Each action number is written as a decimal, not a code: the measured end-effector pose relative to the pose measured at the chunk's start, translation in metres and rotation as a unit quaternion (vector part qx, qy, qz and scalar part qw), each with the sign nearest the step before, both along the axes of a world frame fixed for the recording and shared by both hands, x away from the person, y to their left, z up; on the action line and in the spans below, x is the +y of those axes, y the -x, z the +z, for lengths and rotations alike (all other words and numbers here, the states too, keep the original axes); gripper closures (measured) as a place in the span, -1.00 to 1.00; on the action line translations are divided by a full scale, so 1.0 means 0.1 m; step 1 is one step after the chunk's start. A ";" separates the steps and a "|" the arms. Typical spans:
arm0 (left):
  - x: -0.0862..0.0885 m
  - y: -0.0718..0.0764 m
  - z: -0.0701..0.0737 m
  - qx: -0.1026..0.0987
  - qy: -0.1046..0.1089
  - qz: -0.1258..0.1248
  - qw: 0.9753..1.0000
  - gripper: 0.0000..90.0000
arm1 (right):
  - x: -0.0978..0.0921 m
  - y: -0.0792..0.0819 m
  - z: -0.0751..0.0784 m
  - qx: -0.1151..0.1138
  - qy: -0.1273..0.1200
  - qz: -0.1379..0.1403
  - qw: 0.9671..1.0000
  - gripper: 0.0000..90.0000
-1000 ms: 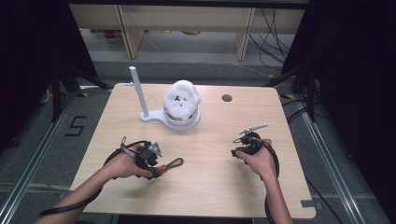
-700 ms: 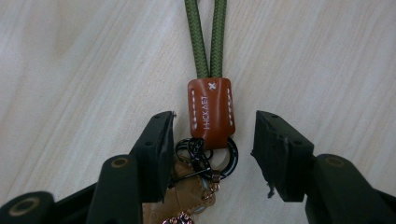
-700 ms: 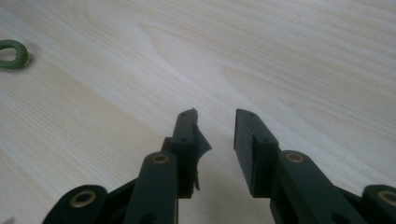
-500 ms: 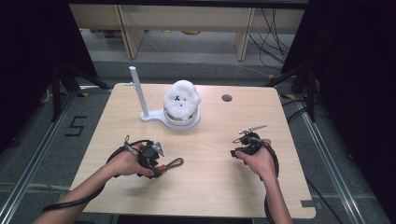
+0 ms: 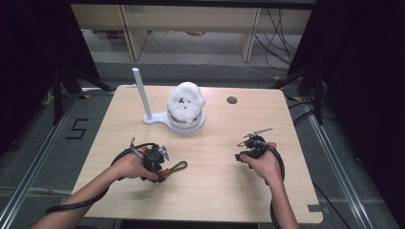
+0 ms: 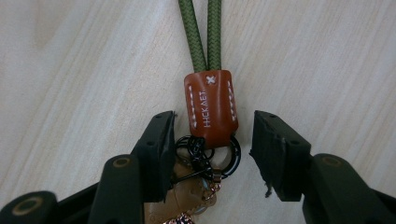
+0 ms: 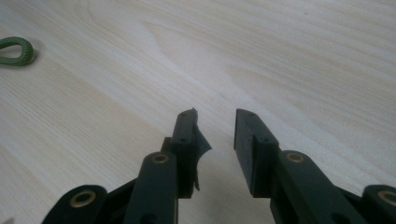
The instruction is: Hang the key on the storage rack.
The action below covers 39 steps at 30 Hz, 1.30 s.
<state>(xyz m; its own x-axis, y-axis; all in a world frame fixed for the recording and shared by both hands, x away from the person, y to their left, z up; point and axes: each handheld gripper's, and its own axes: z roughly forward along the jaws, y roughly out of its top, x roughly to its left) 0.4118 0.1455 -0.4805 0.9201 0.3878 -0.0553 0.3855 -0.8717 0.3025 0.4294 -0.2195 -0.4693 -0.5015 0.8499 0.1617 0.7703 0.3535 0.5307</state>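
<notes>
Left gripper [image 6: 210,140] low over the wooden table [image 5: 215,191], 2 black jaws spread on either side of a keychain lanyard [image 6: 211,107], neither jaw pressing it. Brown leather tab [image 6: 211,105] stitched in white, centred in the gap; 2 strands of olive-green cord [image 6: 201,32] running straight away from it; black rings [image 6: 224,156] and a small clip bunched just below, beside the left-hand jaw. From above, lanyard [image 5: 173,168] flat on the tabletop, near the front-left, just off the left gripper [image 5: 155,160]. Right gripper [image 7: 219,135] well apart at the right, jaws parted, holding nothing, bare wood beneath. White fluffy toy [image 5: 186,102] on a white stand [image 5: 143,95] at the far middle.
</notes>
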 end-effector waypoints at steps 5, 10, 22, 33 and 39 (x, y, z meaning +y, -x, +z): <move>0.00 -0.02 0.00 0.000 -0.007 -0.009 1.000 0.10 | 0.00 0.00 0.00 0.001 0.000 0.002 1.000 0.56; -0.01 -0.03 -0.02 -0.001 -0.013 -0.009 1.000 0.11 | 0.00 0.00 0.01 0.004 -0.003 -0.001 1.000 0.56; -0.05 0.05 -0.01 -0.027 -0.019 -0.012 0.999 0.46 | 0.01 0.01 0.01 0.003 -0.002 -0.001 1.000 0.56; 0.05 0.14 -0.03 -0.040 0.036 0.023 0.998 0.49 | -0.01 0.01 0.01 0.000 -0.006 -0.005 1.000 0.56; 0.10 0.19 -0.02 -0.059 0.099 0.050 0.992 0.51 | -0.01 0.02 0.02 0.007 -0.010 -0.010 1.000 0.55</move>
